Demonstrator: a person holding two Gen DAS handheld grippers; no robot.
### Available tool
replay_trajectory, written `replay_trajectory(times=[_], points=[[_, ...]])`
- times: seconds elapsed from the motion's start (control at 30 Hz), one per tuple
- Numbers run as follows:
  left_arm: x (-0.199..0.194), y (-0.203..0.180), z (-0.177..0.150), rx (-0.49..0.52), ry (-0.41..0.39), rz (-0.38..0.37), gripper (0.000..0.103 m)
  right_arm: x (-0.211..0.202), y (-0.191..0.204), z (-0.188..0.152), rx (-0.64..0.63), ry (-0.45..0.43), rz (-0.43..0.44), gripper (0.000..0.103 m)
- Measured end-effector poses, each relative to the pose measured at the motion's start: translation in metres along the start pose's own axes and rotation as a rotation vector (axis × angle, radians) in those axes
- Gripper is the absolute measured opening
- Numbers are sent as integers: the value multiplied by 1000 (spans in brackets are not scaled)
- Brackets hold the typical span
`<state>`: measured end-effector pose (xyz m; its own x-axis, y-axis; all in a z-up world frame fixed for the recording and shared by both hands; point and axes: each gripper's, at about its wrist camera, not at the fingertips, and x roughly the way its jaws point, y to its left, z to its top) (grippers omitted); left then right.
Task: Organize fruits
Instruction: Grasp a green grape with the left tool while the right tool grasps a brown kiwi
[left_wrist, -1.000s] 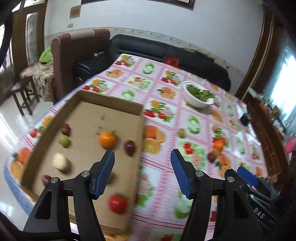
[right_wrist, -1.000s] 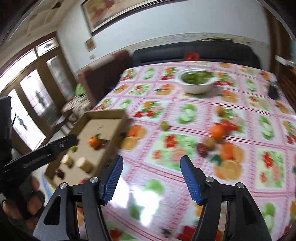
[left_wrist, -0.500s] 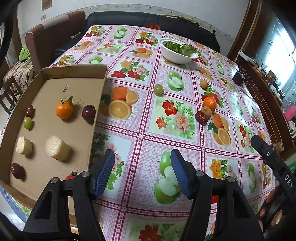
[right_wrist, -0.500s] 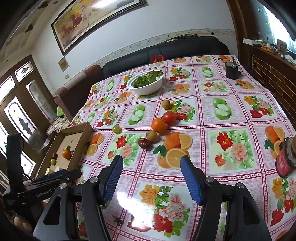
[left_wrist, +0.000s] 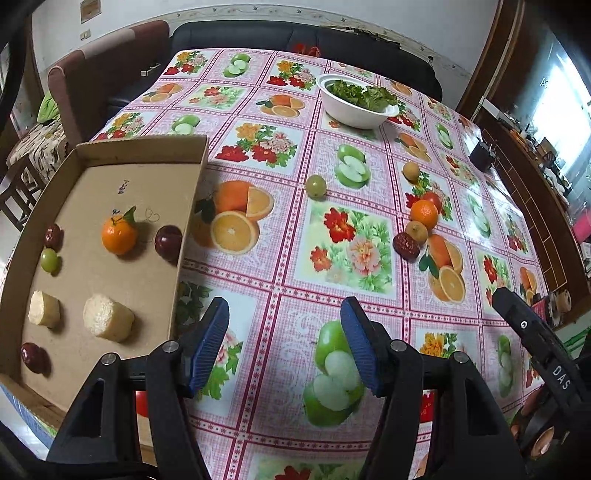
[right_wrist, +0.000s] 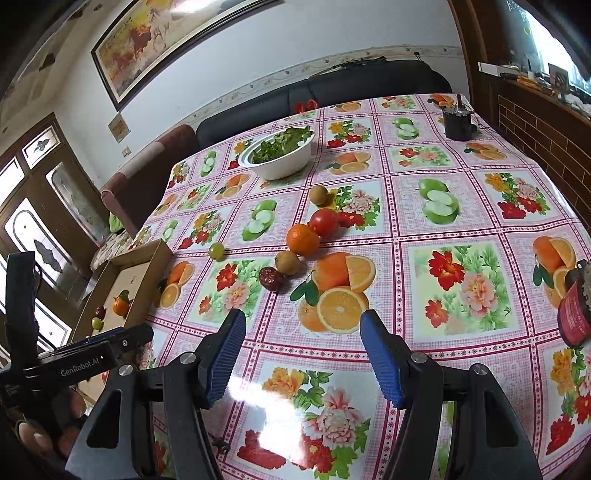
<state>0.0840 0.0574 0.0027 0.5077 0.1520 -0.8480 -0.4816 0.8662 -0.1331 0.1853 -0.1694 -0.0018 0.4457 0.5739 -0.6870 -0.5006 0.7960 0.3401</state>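
A shallow cardboard tray (left_wrist: 173, 266) lies at the table's left edge and holds an orange with a leaf (left_wrist: 119, 235), a dark plum (left_wrist: 168, 240), a green grape (left_wrist: 50, 259), two pale cut chunks and dark dates. Loose fruit sits mid-table: an orange (right_wrist: 303, 239), a red tomato (right_wrist: 324, 222), a brown round fruit (right_wrist: 289, 263), a dark date (right_wrist: 271, 278), a green grape (right_wrist: 217, 250) and another brown fruit (right_wrist: 318, 194). My left gripper (left_wrist: 284, 345) hangs open over the tablecloth beside the tray. My right gripper (right_wrist: 303, 356) is open and empty, short of the fruit cluster.
A white bowl of greens (right_wrist: 277, 155) stands at the back, a dark cup (right_wrist: 457, 123) at the far right corner, and a red-labelled jar (right_wrist: 574, 314) near the right edge. A black sofa and a brown armchair (left_wrist: 99, 85) lie beyond the table.
Both views swung from a blurred sweep to a steady downward look at the table. The left gripper shifted right, off the tray and over the cloth. Both grippers stayed open.
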Motion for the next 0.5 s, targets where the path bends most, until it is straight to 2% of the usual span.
replay_trajectory(times=[0.2,0.5], points=[[4,-7,18,12,-24,19,62,14,-9,12,38,1,-7,66],[45,-15,60,-2,-18,87,62,66,-6,65,21,-7,-54,66]])
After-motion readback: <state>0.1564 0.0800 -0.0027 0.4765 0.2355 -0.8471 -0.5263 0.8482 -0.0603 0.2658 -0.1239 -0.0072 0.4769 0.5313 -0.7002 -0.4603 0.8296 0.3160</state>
